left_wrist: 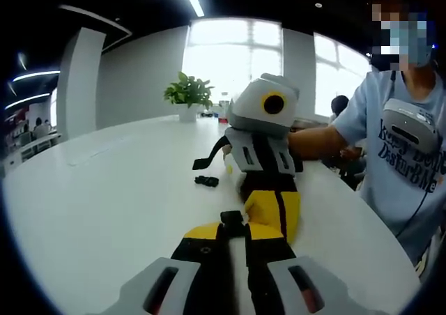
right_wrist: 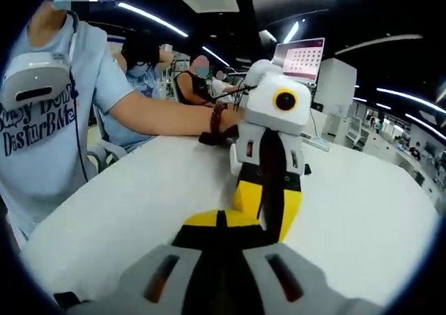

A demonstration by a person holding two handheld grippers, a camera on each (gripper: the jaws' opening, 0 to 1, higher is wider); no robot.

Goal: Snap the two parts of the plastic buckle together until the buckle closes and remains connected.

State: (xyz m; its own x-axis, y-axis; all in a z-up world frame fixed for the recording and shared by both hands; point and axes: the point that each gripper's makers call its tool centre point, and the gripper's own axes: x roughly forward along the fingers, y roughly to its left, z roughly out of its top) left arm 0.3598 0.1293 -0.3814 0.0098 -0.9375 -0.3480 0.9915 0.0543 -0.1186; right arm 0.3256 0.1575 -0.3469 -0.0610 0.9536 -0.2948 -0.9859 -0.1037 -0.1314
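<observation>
A black buckle part (left_wrist: 232,219) sits pinched between the yellow tips of my left gripper (left_wrist: 233,226), which is shut on it. My right gripper (left_wrist: 273,210) comes in from the right and points down, its yellow fingers nearly touching that part. A black strap with a buckle end (left_wrist: 208,159) trails off beside it, and a small black piece (left_wrist: 206,181) lies on the white table (left_wrist: 104,189). In the right gripper view my right gripper (right_wrist: 221,221) has its tips pressed together with nothing visible between them. The left gripper (right_wrist: 268,202) faces it, almost tip to tip.
A person in a light blue shirt (left_wrist: 404,148) stands at the table's right edge, a forearm (right_wrist: 167,116) reaching across. A potted plant (left_wrist: 188,95) stands at the far end. Other people sit behind near a monitor (right_wrist: 301,58). The table edge (left_wrist: 362,210) curves close by.
</observation>
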